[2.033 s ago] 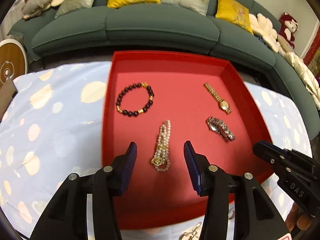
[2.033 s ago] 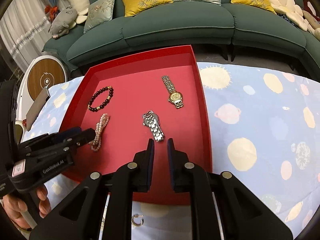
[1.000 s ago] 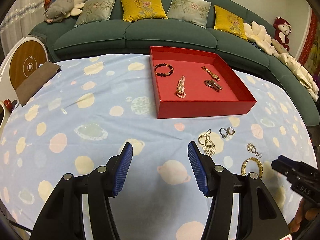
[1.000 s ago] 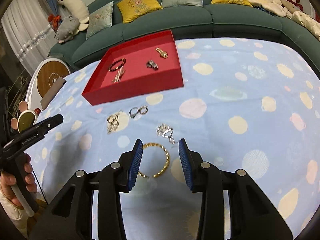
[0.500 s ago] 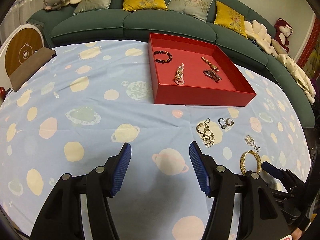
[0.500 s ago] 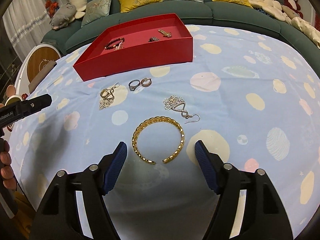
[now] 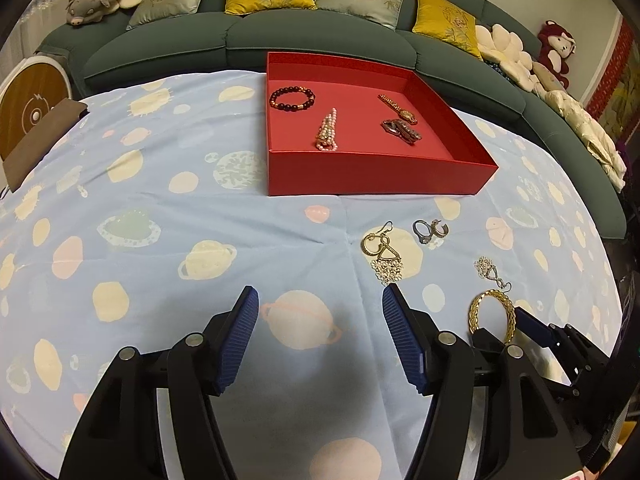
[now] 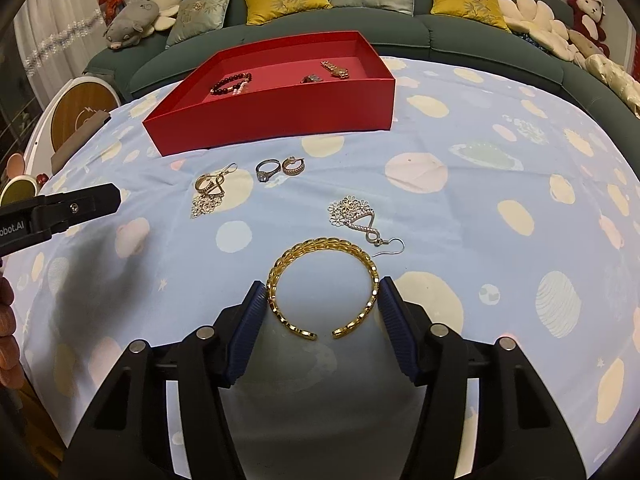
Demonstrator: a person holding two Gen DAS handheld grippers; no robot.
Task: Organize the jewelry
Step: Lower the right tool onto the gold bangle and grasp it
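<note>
A gold cuff bangle (image 8: 323, 285) lies on the blue tablecloth between the open fingers of my right gripper (image 8: 323, 294); the pads stand at its two sides. It also shows in the left wrist view (image 7: 493, 314). A silver flower earring (image 8: 354, 216), a gold earring pair (image 8: 209, 194) and two rings (image 8: 280, 168) lie on the cloth beyond it. The red tray (image 8: 272, 120) holds a dark bead bracelet (image 7: 292, 97), a pearl bracelet (image 7: 328, 134), a gold watch (image 7: 398, 109) and a silver watch (image 7: 401, 131). My left gripper (image 7: 320, 302) is open and empty over bare cloth.
A green sofa (image 7: 320, 36) with cushions and plush toys curves behind the table. A brown pad (image 7: 36, 140) lies at the left table edge by a round wooden disc (image 7: 30, 100). The left gripper's finger (image 8: 60, 208) shows at left in the right wrist view.
Both grippers pulled back from the tray toward the near cloth. My right gripper opened wide and came down around the gold bangle. The left gripper stayed open.
</note>
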